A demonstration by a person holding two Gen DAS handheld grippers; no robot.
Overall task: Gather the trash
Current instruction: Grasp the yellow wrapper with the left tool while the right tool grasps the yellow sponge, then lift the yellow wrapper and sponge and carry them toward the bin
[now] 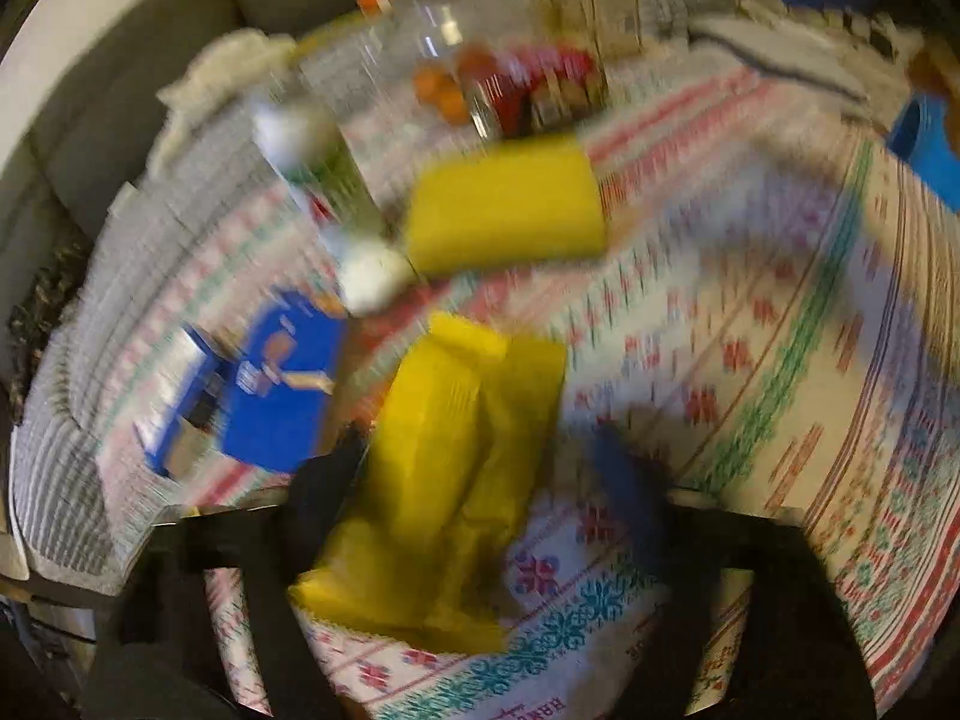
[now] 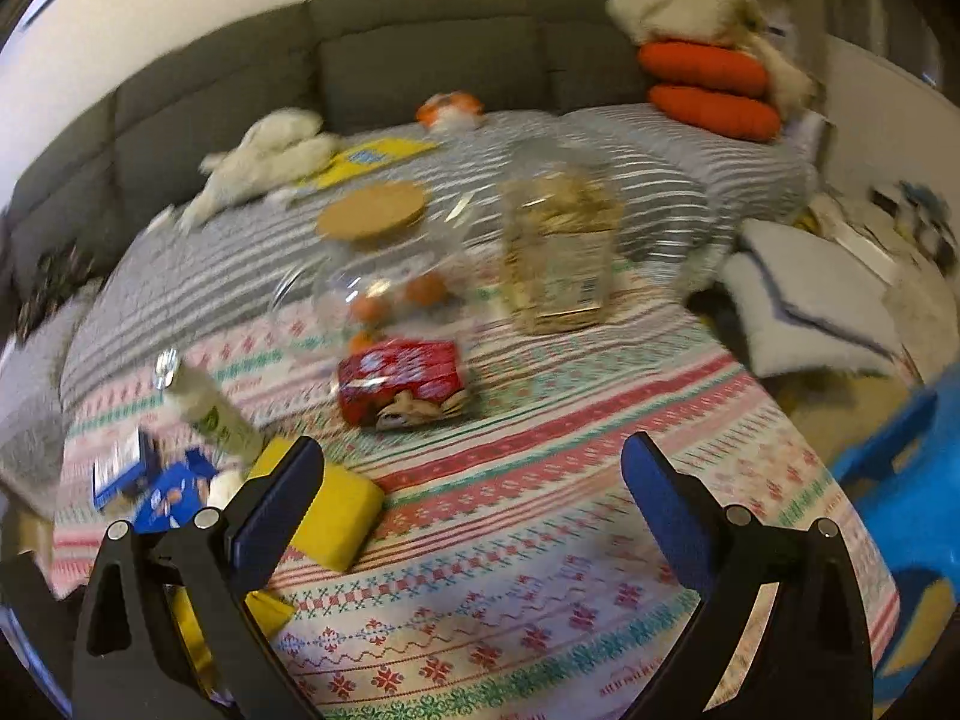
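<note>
Two orange cushions (image 2: 711,87) are counted, two clear jars (image 2: 558,252), one red snack packet (image 2: 401,387), one yellow block (image 2: 336,516), one plastic bottle (image 2: 210,414) and two blue boxes (image 2: 174,495).

The patterned cloth (image 2: 540,540) is woven fabric with a matt finish, laid over a striped bedcover (image 2: 210,276) of soft cloth. The jar (image 2: 390,276) is clear, glossy glass or plastic with a matt cork-like lid (image 2: 372,210). The yellow wrapper (image 1: 444,480) looks like thin, creased plastic film.
</note>
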